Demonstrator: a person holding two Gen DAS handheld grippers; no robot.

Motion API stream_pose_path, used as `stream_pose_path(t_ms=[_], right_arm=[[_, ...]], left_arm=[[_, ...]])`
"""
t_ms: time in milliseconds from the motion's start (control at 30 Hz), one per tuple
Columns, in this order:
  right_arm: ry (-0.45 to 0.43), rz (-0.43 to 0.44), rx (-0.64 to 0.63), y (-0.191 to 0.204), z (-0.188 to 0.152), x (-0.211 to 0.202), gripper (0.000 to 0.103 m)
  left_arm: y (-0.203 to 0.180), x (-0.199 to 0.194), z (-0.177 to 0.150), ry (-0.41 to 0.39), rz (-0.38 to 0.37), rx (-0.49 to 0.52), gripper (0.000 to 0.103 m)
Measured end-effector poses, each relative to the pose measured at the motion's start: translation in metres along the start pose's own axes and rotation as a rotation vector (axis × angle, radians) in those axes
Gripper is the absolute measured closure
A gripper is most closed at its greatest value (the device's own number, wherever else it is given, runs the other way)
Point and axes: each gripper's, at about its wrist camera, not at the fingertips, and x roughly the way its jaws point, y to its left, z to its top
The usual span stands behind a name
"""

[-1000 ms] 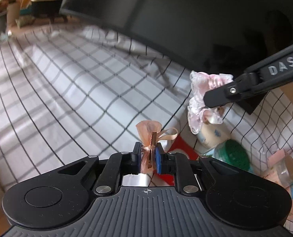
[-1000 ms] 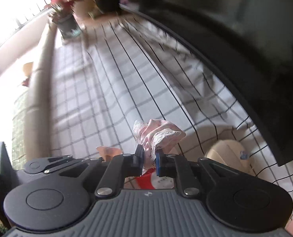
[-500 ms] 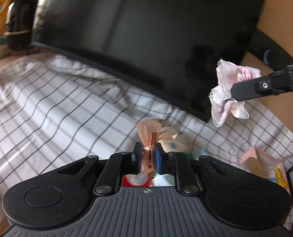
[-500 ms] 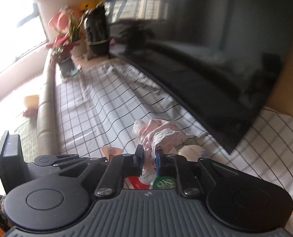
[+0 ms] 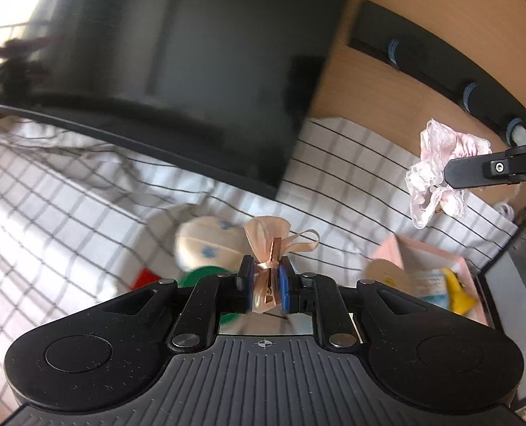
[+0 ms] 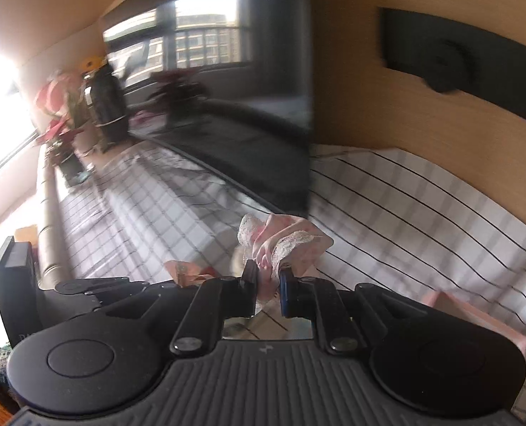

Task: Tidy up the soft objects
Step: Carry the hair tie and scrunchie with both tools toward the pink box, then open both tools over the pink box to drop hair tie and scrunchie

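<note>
My left gripper (image 5: pixel 266 277) is shut on a peach ribbon bow (image 5: pixel 268 236) and holds it in the air above the checked cloth (image 5: pixel 67 206). My right gripper (image 6: pixel 267 278) is shut on a pink lace scrunchie (image 6: pixel 284 238). The scrunchie also shows in the left wrist view (image 5: pixel 437 170), at the tip of the right gripper's finger (image 5: pixel 476 172), up and to the right of the bow. The bow's edge shows in the right wrist view (image 6: pixel 183 271).
A large black TV (image 5: pixel 156 71) stands on the cloth at the back. A cream pouch (image 5: pixel 206 248), a green lid (image 5: pixel 199 278) and a red item (image 5: pixel 146 278) lie below. A pink box (image 5: pixel 429 277) with items sits right. A black rack (image 5: pixel 440 71) hangs on the wooden wall.
Both grippers have risen and swung to the right with their objects still held. The pink box and the wooden wall with the rack have come into view.
</note>
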Motion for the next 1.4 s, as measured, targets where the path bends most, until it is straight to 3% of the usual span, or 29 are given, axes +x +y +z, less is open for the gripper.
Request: stream_pose_path(t_ms=[467, 633, 967, 1067, 1200, 1400], right_arm=[[-0.137, -0.153, 0.212, -0.113, -0.061, -0.059, 0.091], [-0.158, -0.187, 0.297, -0.146, -0.086, -0.068, 0.091], [-0.186, -0.247, 0.377, -0.189, -0.117, -0.071, 0.091], [-0.179, -0.248, 0.393, -0.197, -0.121, -0.068, 0.091], [-0.170, -0.248, 0.417, -0.203, -0.126, -0.063, 0.091], [-0.160, -0.206, 0.489, -0.211, -0.117, -0.042, 0.091]], left_arm=[[-0.108, 0.033, 0.002, 0.057, -0.177, 0.128, 0.086], [-0.146, 0.052, -0.004, 0.116, -0.251, 0.158, 0.086], [-0.229, 0.125, -0.037, 0.346, -0.495, 0.115, 0.086], [-0.252, 0.154, -0.052, 0.471, -0.461, 0.189, 0.084], [-0.254, 0.157, -0.059, 0.368, -0.380, 0.282, 0.083], [-0.232, 0.120, -0.050, 0.282, -0.403, 0.263, 0.082]])
